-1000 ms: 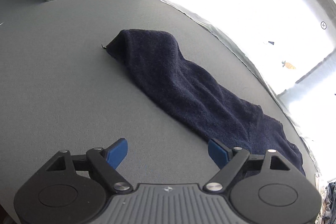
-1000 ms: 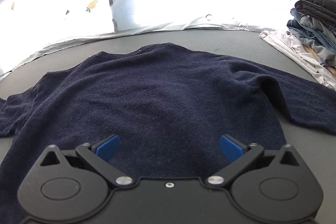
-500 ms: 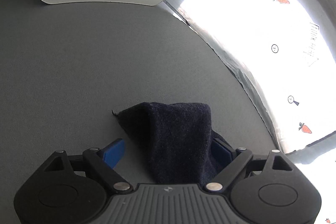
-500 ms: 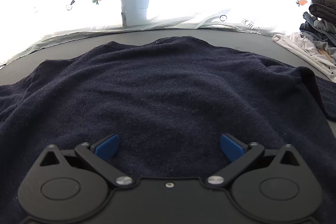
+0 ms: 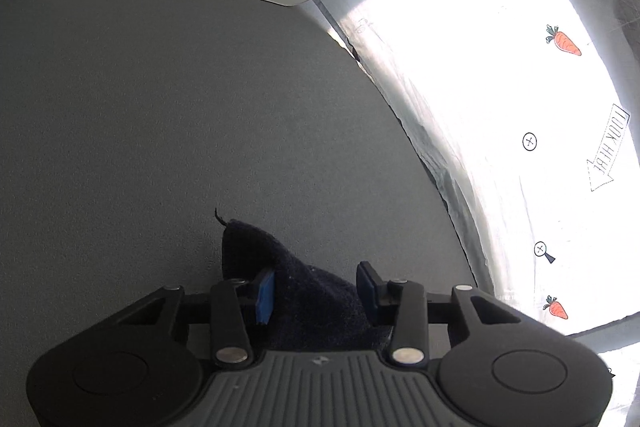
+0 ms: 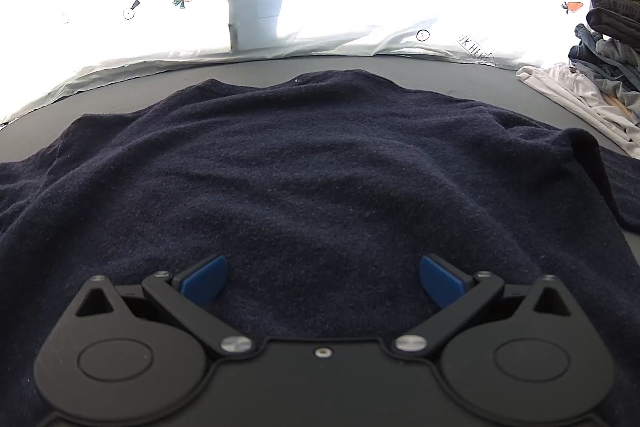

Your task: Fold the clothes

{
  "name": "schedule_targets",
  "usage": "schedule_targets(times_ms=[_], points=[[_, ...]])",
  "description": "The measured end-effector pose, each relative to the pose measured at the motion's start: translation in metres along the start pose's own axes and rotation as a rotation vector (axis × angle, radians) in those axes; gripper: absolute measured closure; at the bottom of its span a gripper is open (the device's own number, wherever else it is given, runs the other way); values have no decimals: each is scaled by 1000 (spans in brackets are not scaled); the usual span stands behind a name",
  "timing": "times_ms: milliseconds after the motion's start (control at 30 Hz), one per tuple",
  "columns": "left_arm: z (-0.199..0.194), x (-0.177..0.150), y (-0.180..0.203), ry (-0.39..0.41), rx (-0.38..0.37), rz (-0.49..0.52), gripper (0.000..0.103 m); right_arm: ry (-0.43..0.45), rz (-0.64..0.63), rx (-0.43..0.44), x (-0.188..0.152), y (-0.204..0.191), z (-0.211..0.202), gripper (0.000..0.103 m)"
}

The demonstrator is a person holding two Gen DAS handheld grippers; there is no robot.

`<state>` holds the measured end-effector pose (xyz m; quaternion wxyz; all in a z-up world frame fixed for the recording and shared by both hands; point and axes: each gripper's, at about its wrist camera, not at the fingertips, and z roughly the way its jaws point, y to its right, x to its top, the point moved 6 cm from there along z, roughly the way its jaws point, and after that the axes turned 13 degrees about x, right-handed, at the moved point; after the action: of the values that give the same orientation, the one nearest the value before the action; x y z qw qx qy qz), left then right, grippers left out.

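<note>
- Your left gripper (image 5: 316, 289) has the end of the navy sweater's sleeve (image 5: 256, 247) bunched between its blue pads (image 5: 264, 293); the jaws are closing and both pads press the cloth.
- The sleeve's tip pokes out just past the pads, with a loose thread curling up from its corner, over the grey table (image 5: 140, 127).
- Your right gripper (image 6: 322, 277) sits low over the body of the navy sweater (image 6: 312, 155), jaws spread wide and gripping nothing; the cloth lies flat beneath and between the pads.
- The sweater spreads across the table, its sleeves running off to either side in the right wrist view.
- The white backdrop sheet (image 5: 500, 107) carries an arrow reading "LOOK HERE", seen mirrored, plus printed orange carrots and small crossed circles.
- The sweater is a thick, fuzzy knit with soft ripples; the table is a matte, fine-grained grey.
- A pile of clothes (image 6: 600, 59), denim, dark and white, sits at the far right edge of the table.
</note>
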<state>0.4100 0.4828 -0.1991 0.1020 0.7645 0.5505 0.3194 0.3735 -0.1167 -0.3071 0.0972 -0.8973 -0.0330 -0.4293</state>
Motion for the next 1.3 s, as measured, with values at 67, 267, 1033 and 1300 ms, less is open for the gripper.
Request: schedule_targets(times_ms=[67, 267, 1033, 1300], points=[[-10, 0, 15, 45, -39, 30, 92, 0, 1, 1, 0, 0, 0, 0], [-67, 5, 47, 249, -100, 208, 96, 1, 2, 2, 0, 0, -1, 0], [-44, -1, -98, 92, -43, -162, 19, 0, 2, 3, 0, 2, 0, 0], [-13, 19, -93, -41, -95, -294, 35, 0, 2, 2, 0, 1, 0, 0]])
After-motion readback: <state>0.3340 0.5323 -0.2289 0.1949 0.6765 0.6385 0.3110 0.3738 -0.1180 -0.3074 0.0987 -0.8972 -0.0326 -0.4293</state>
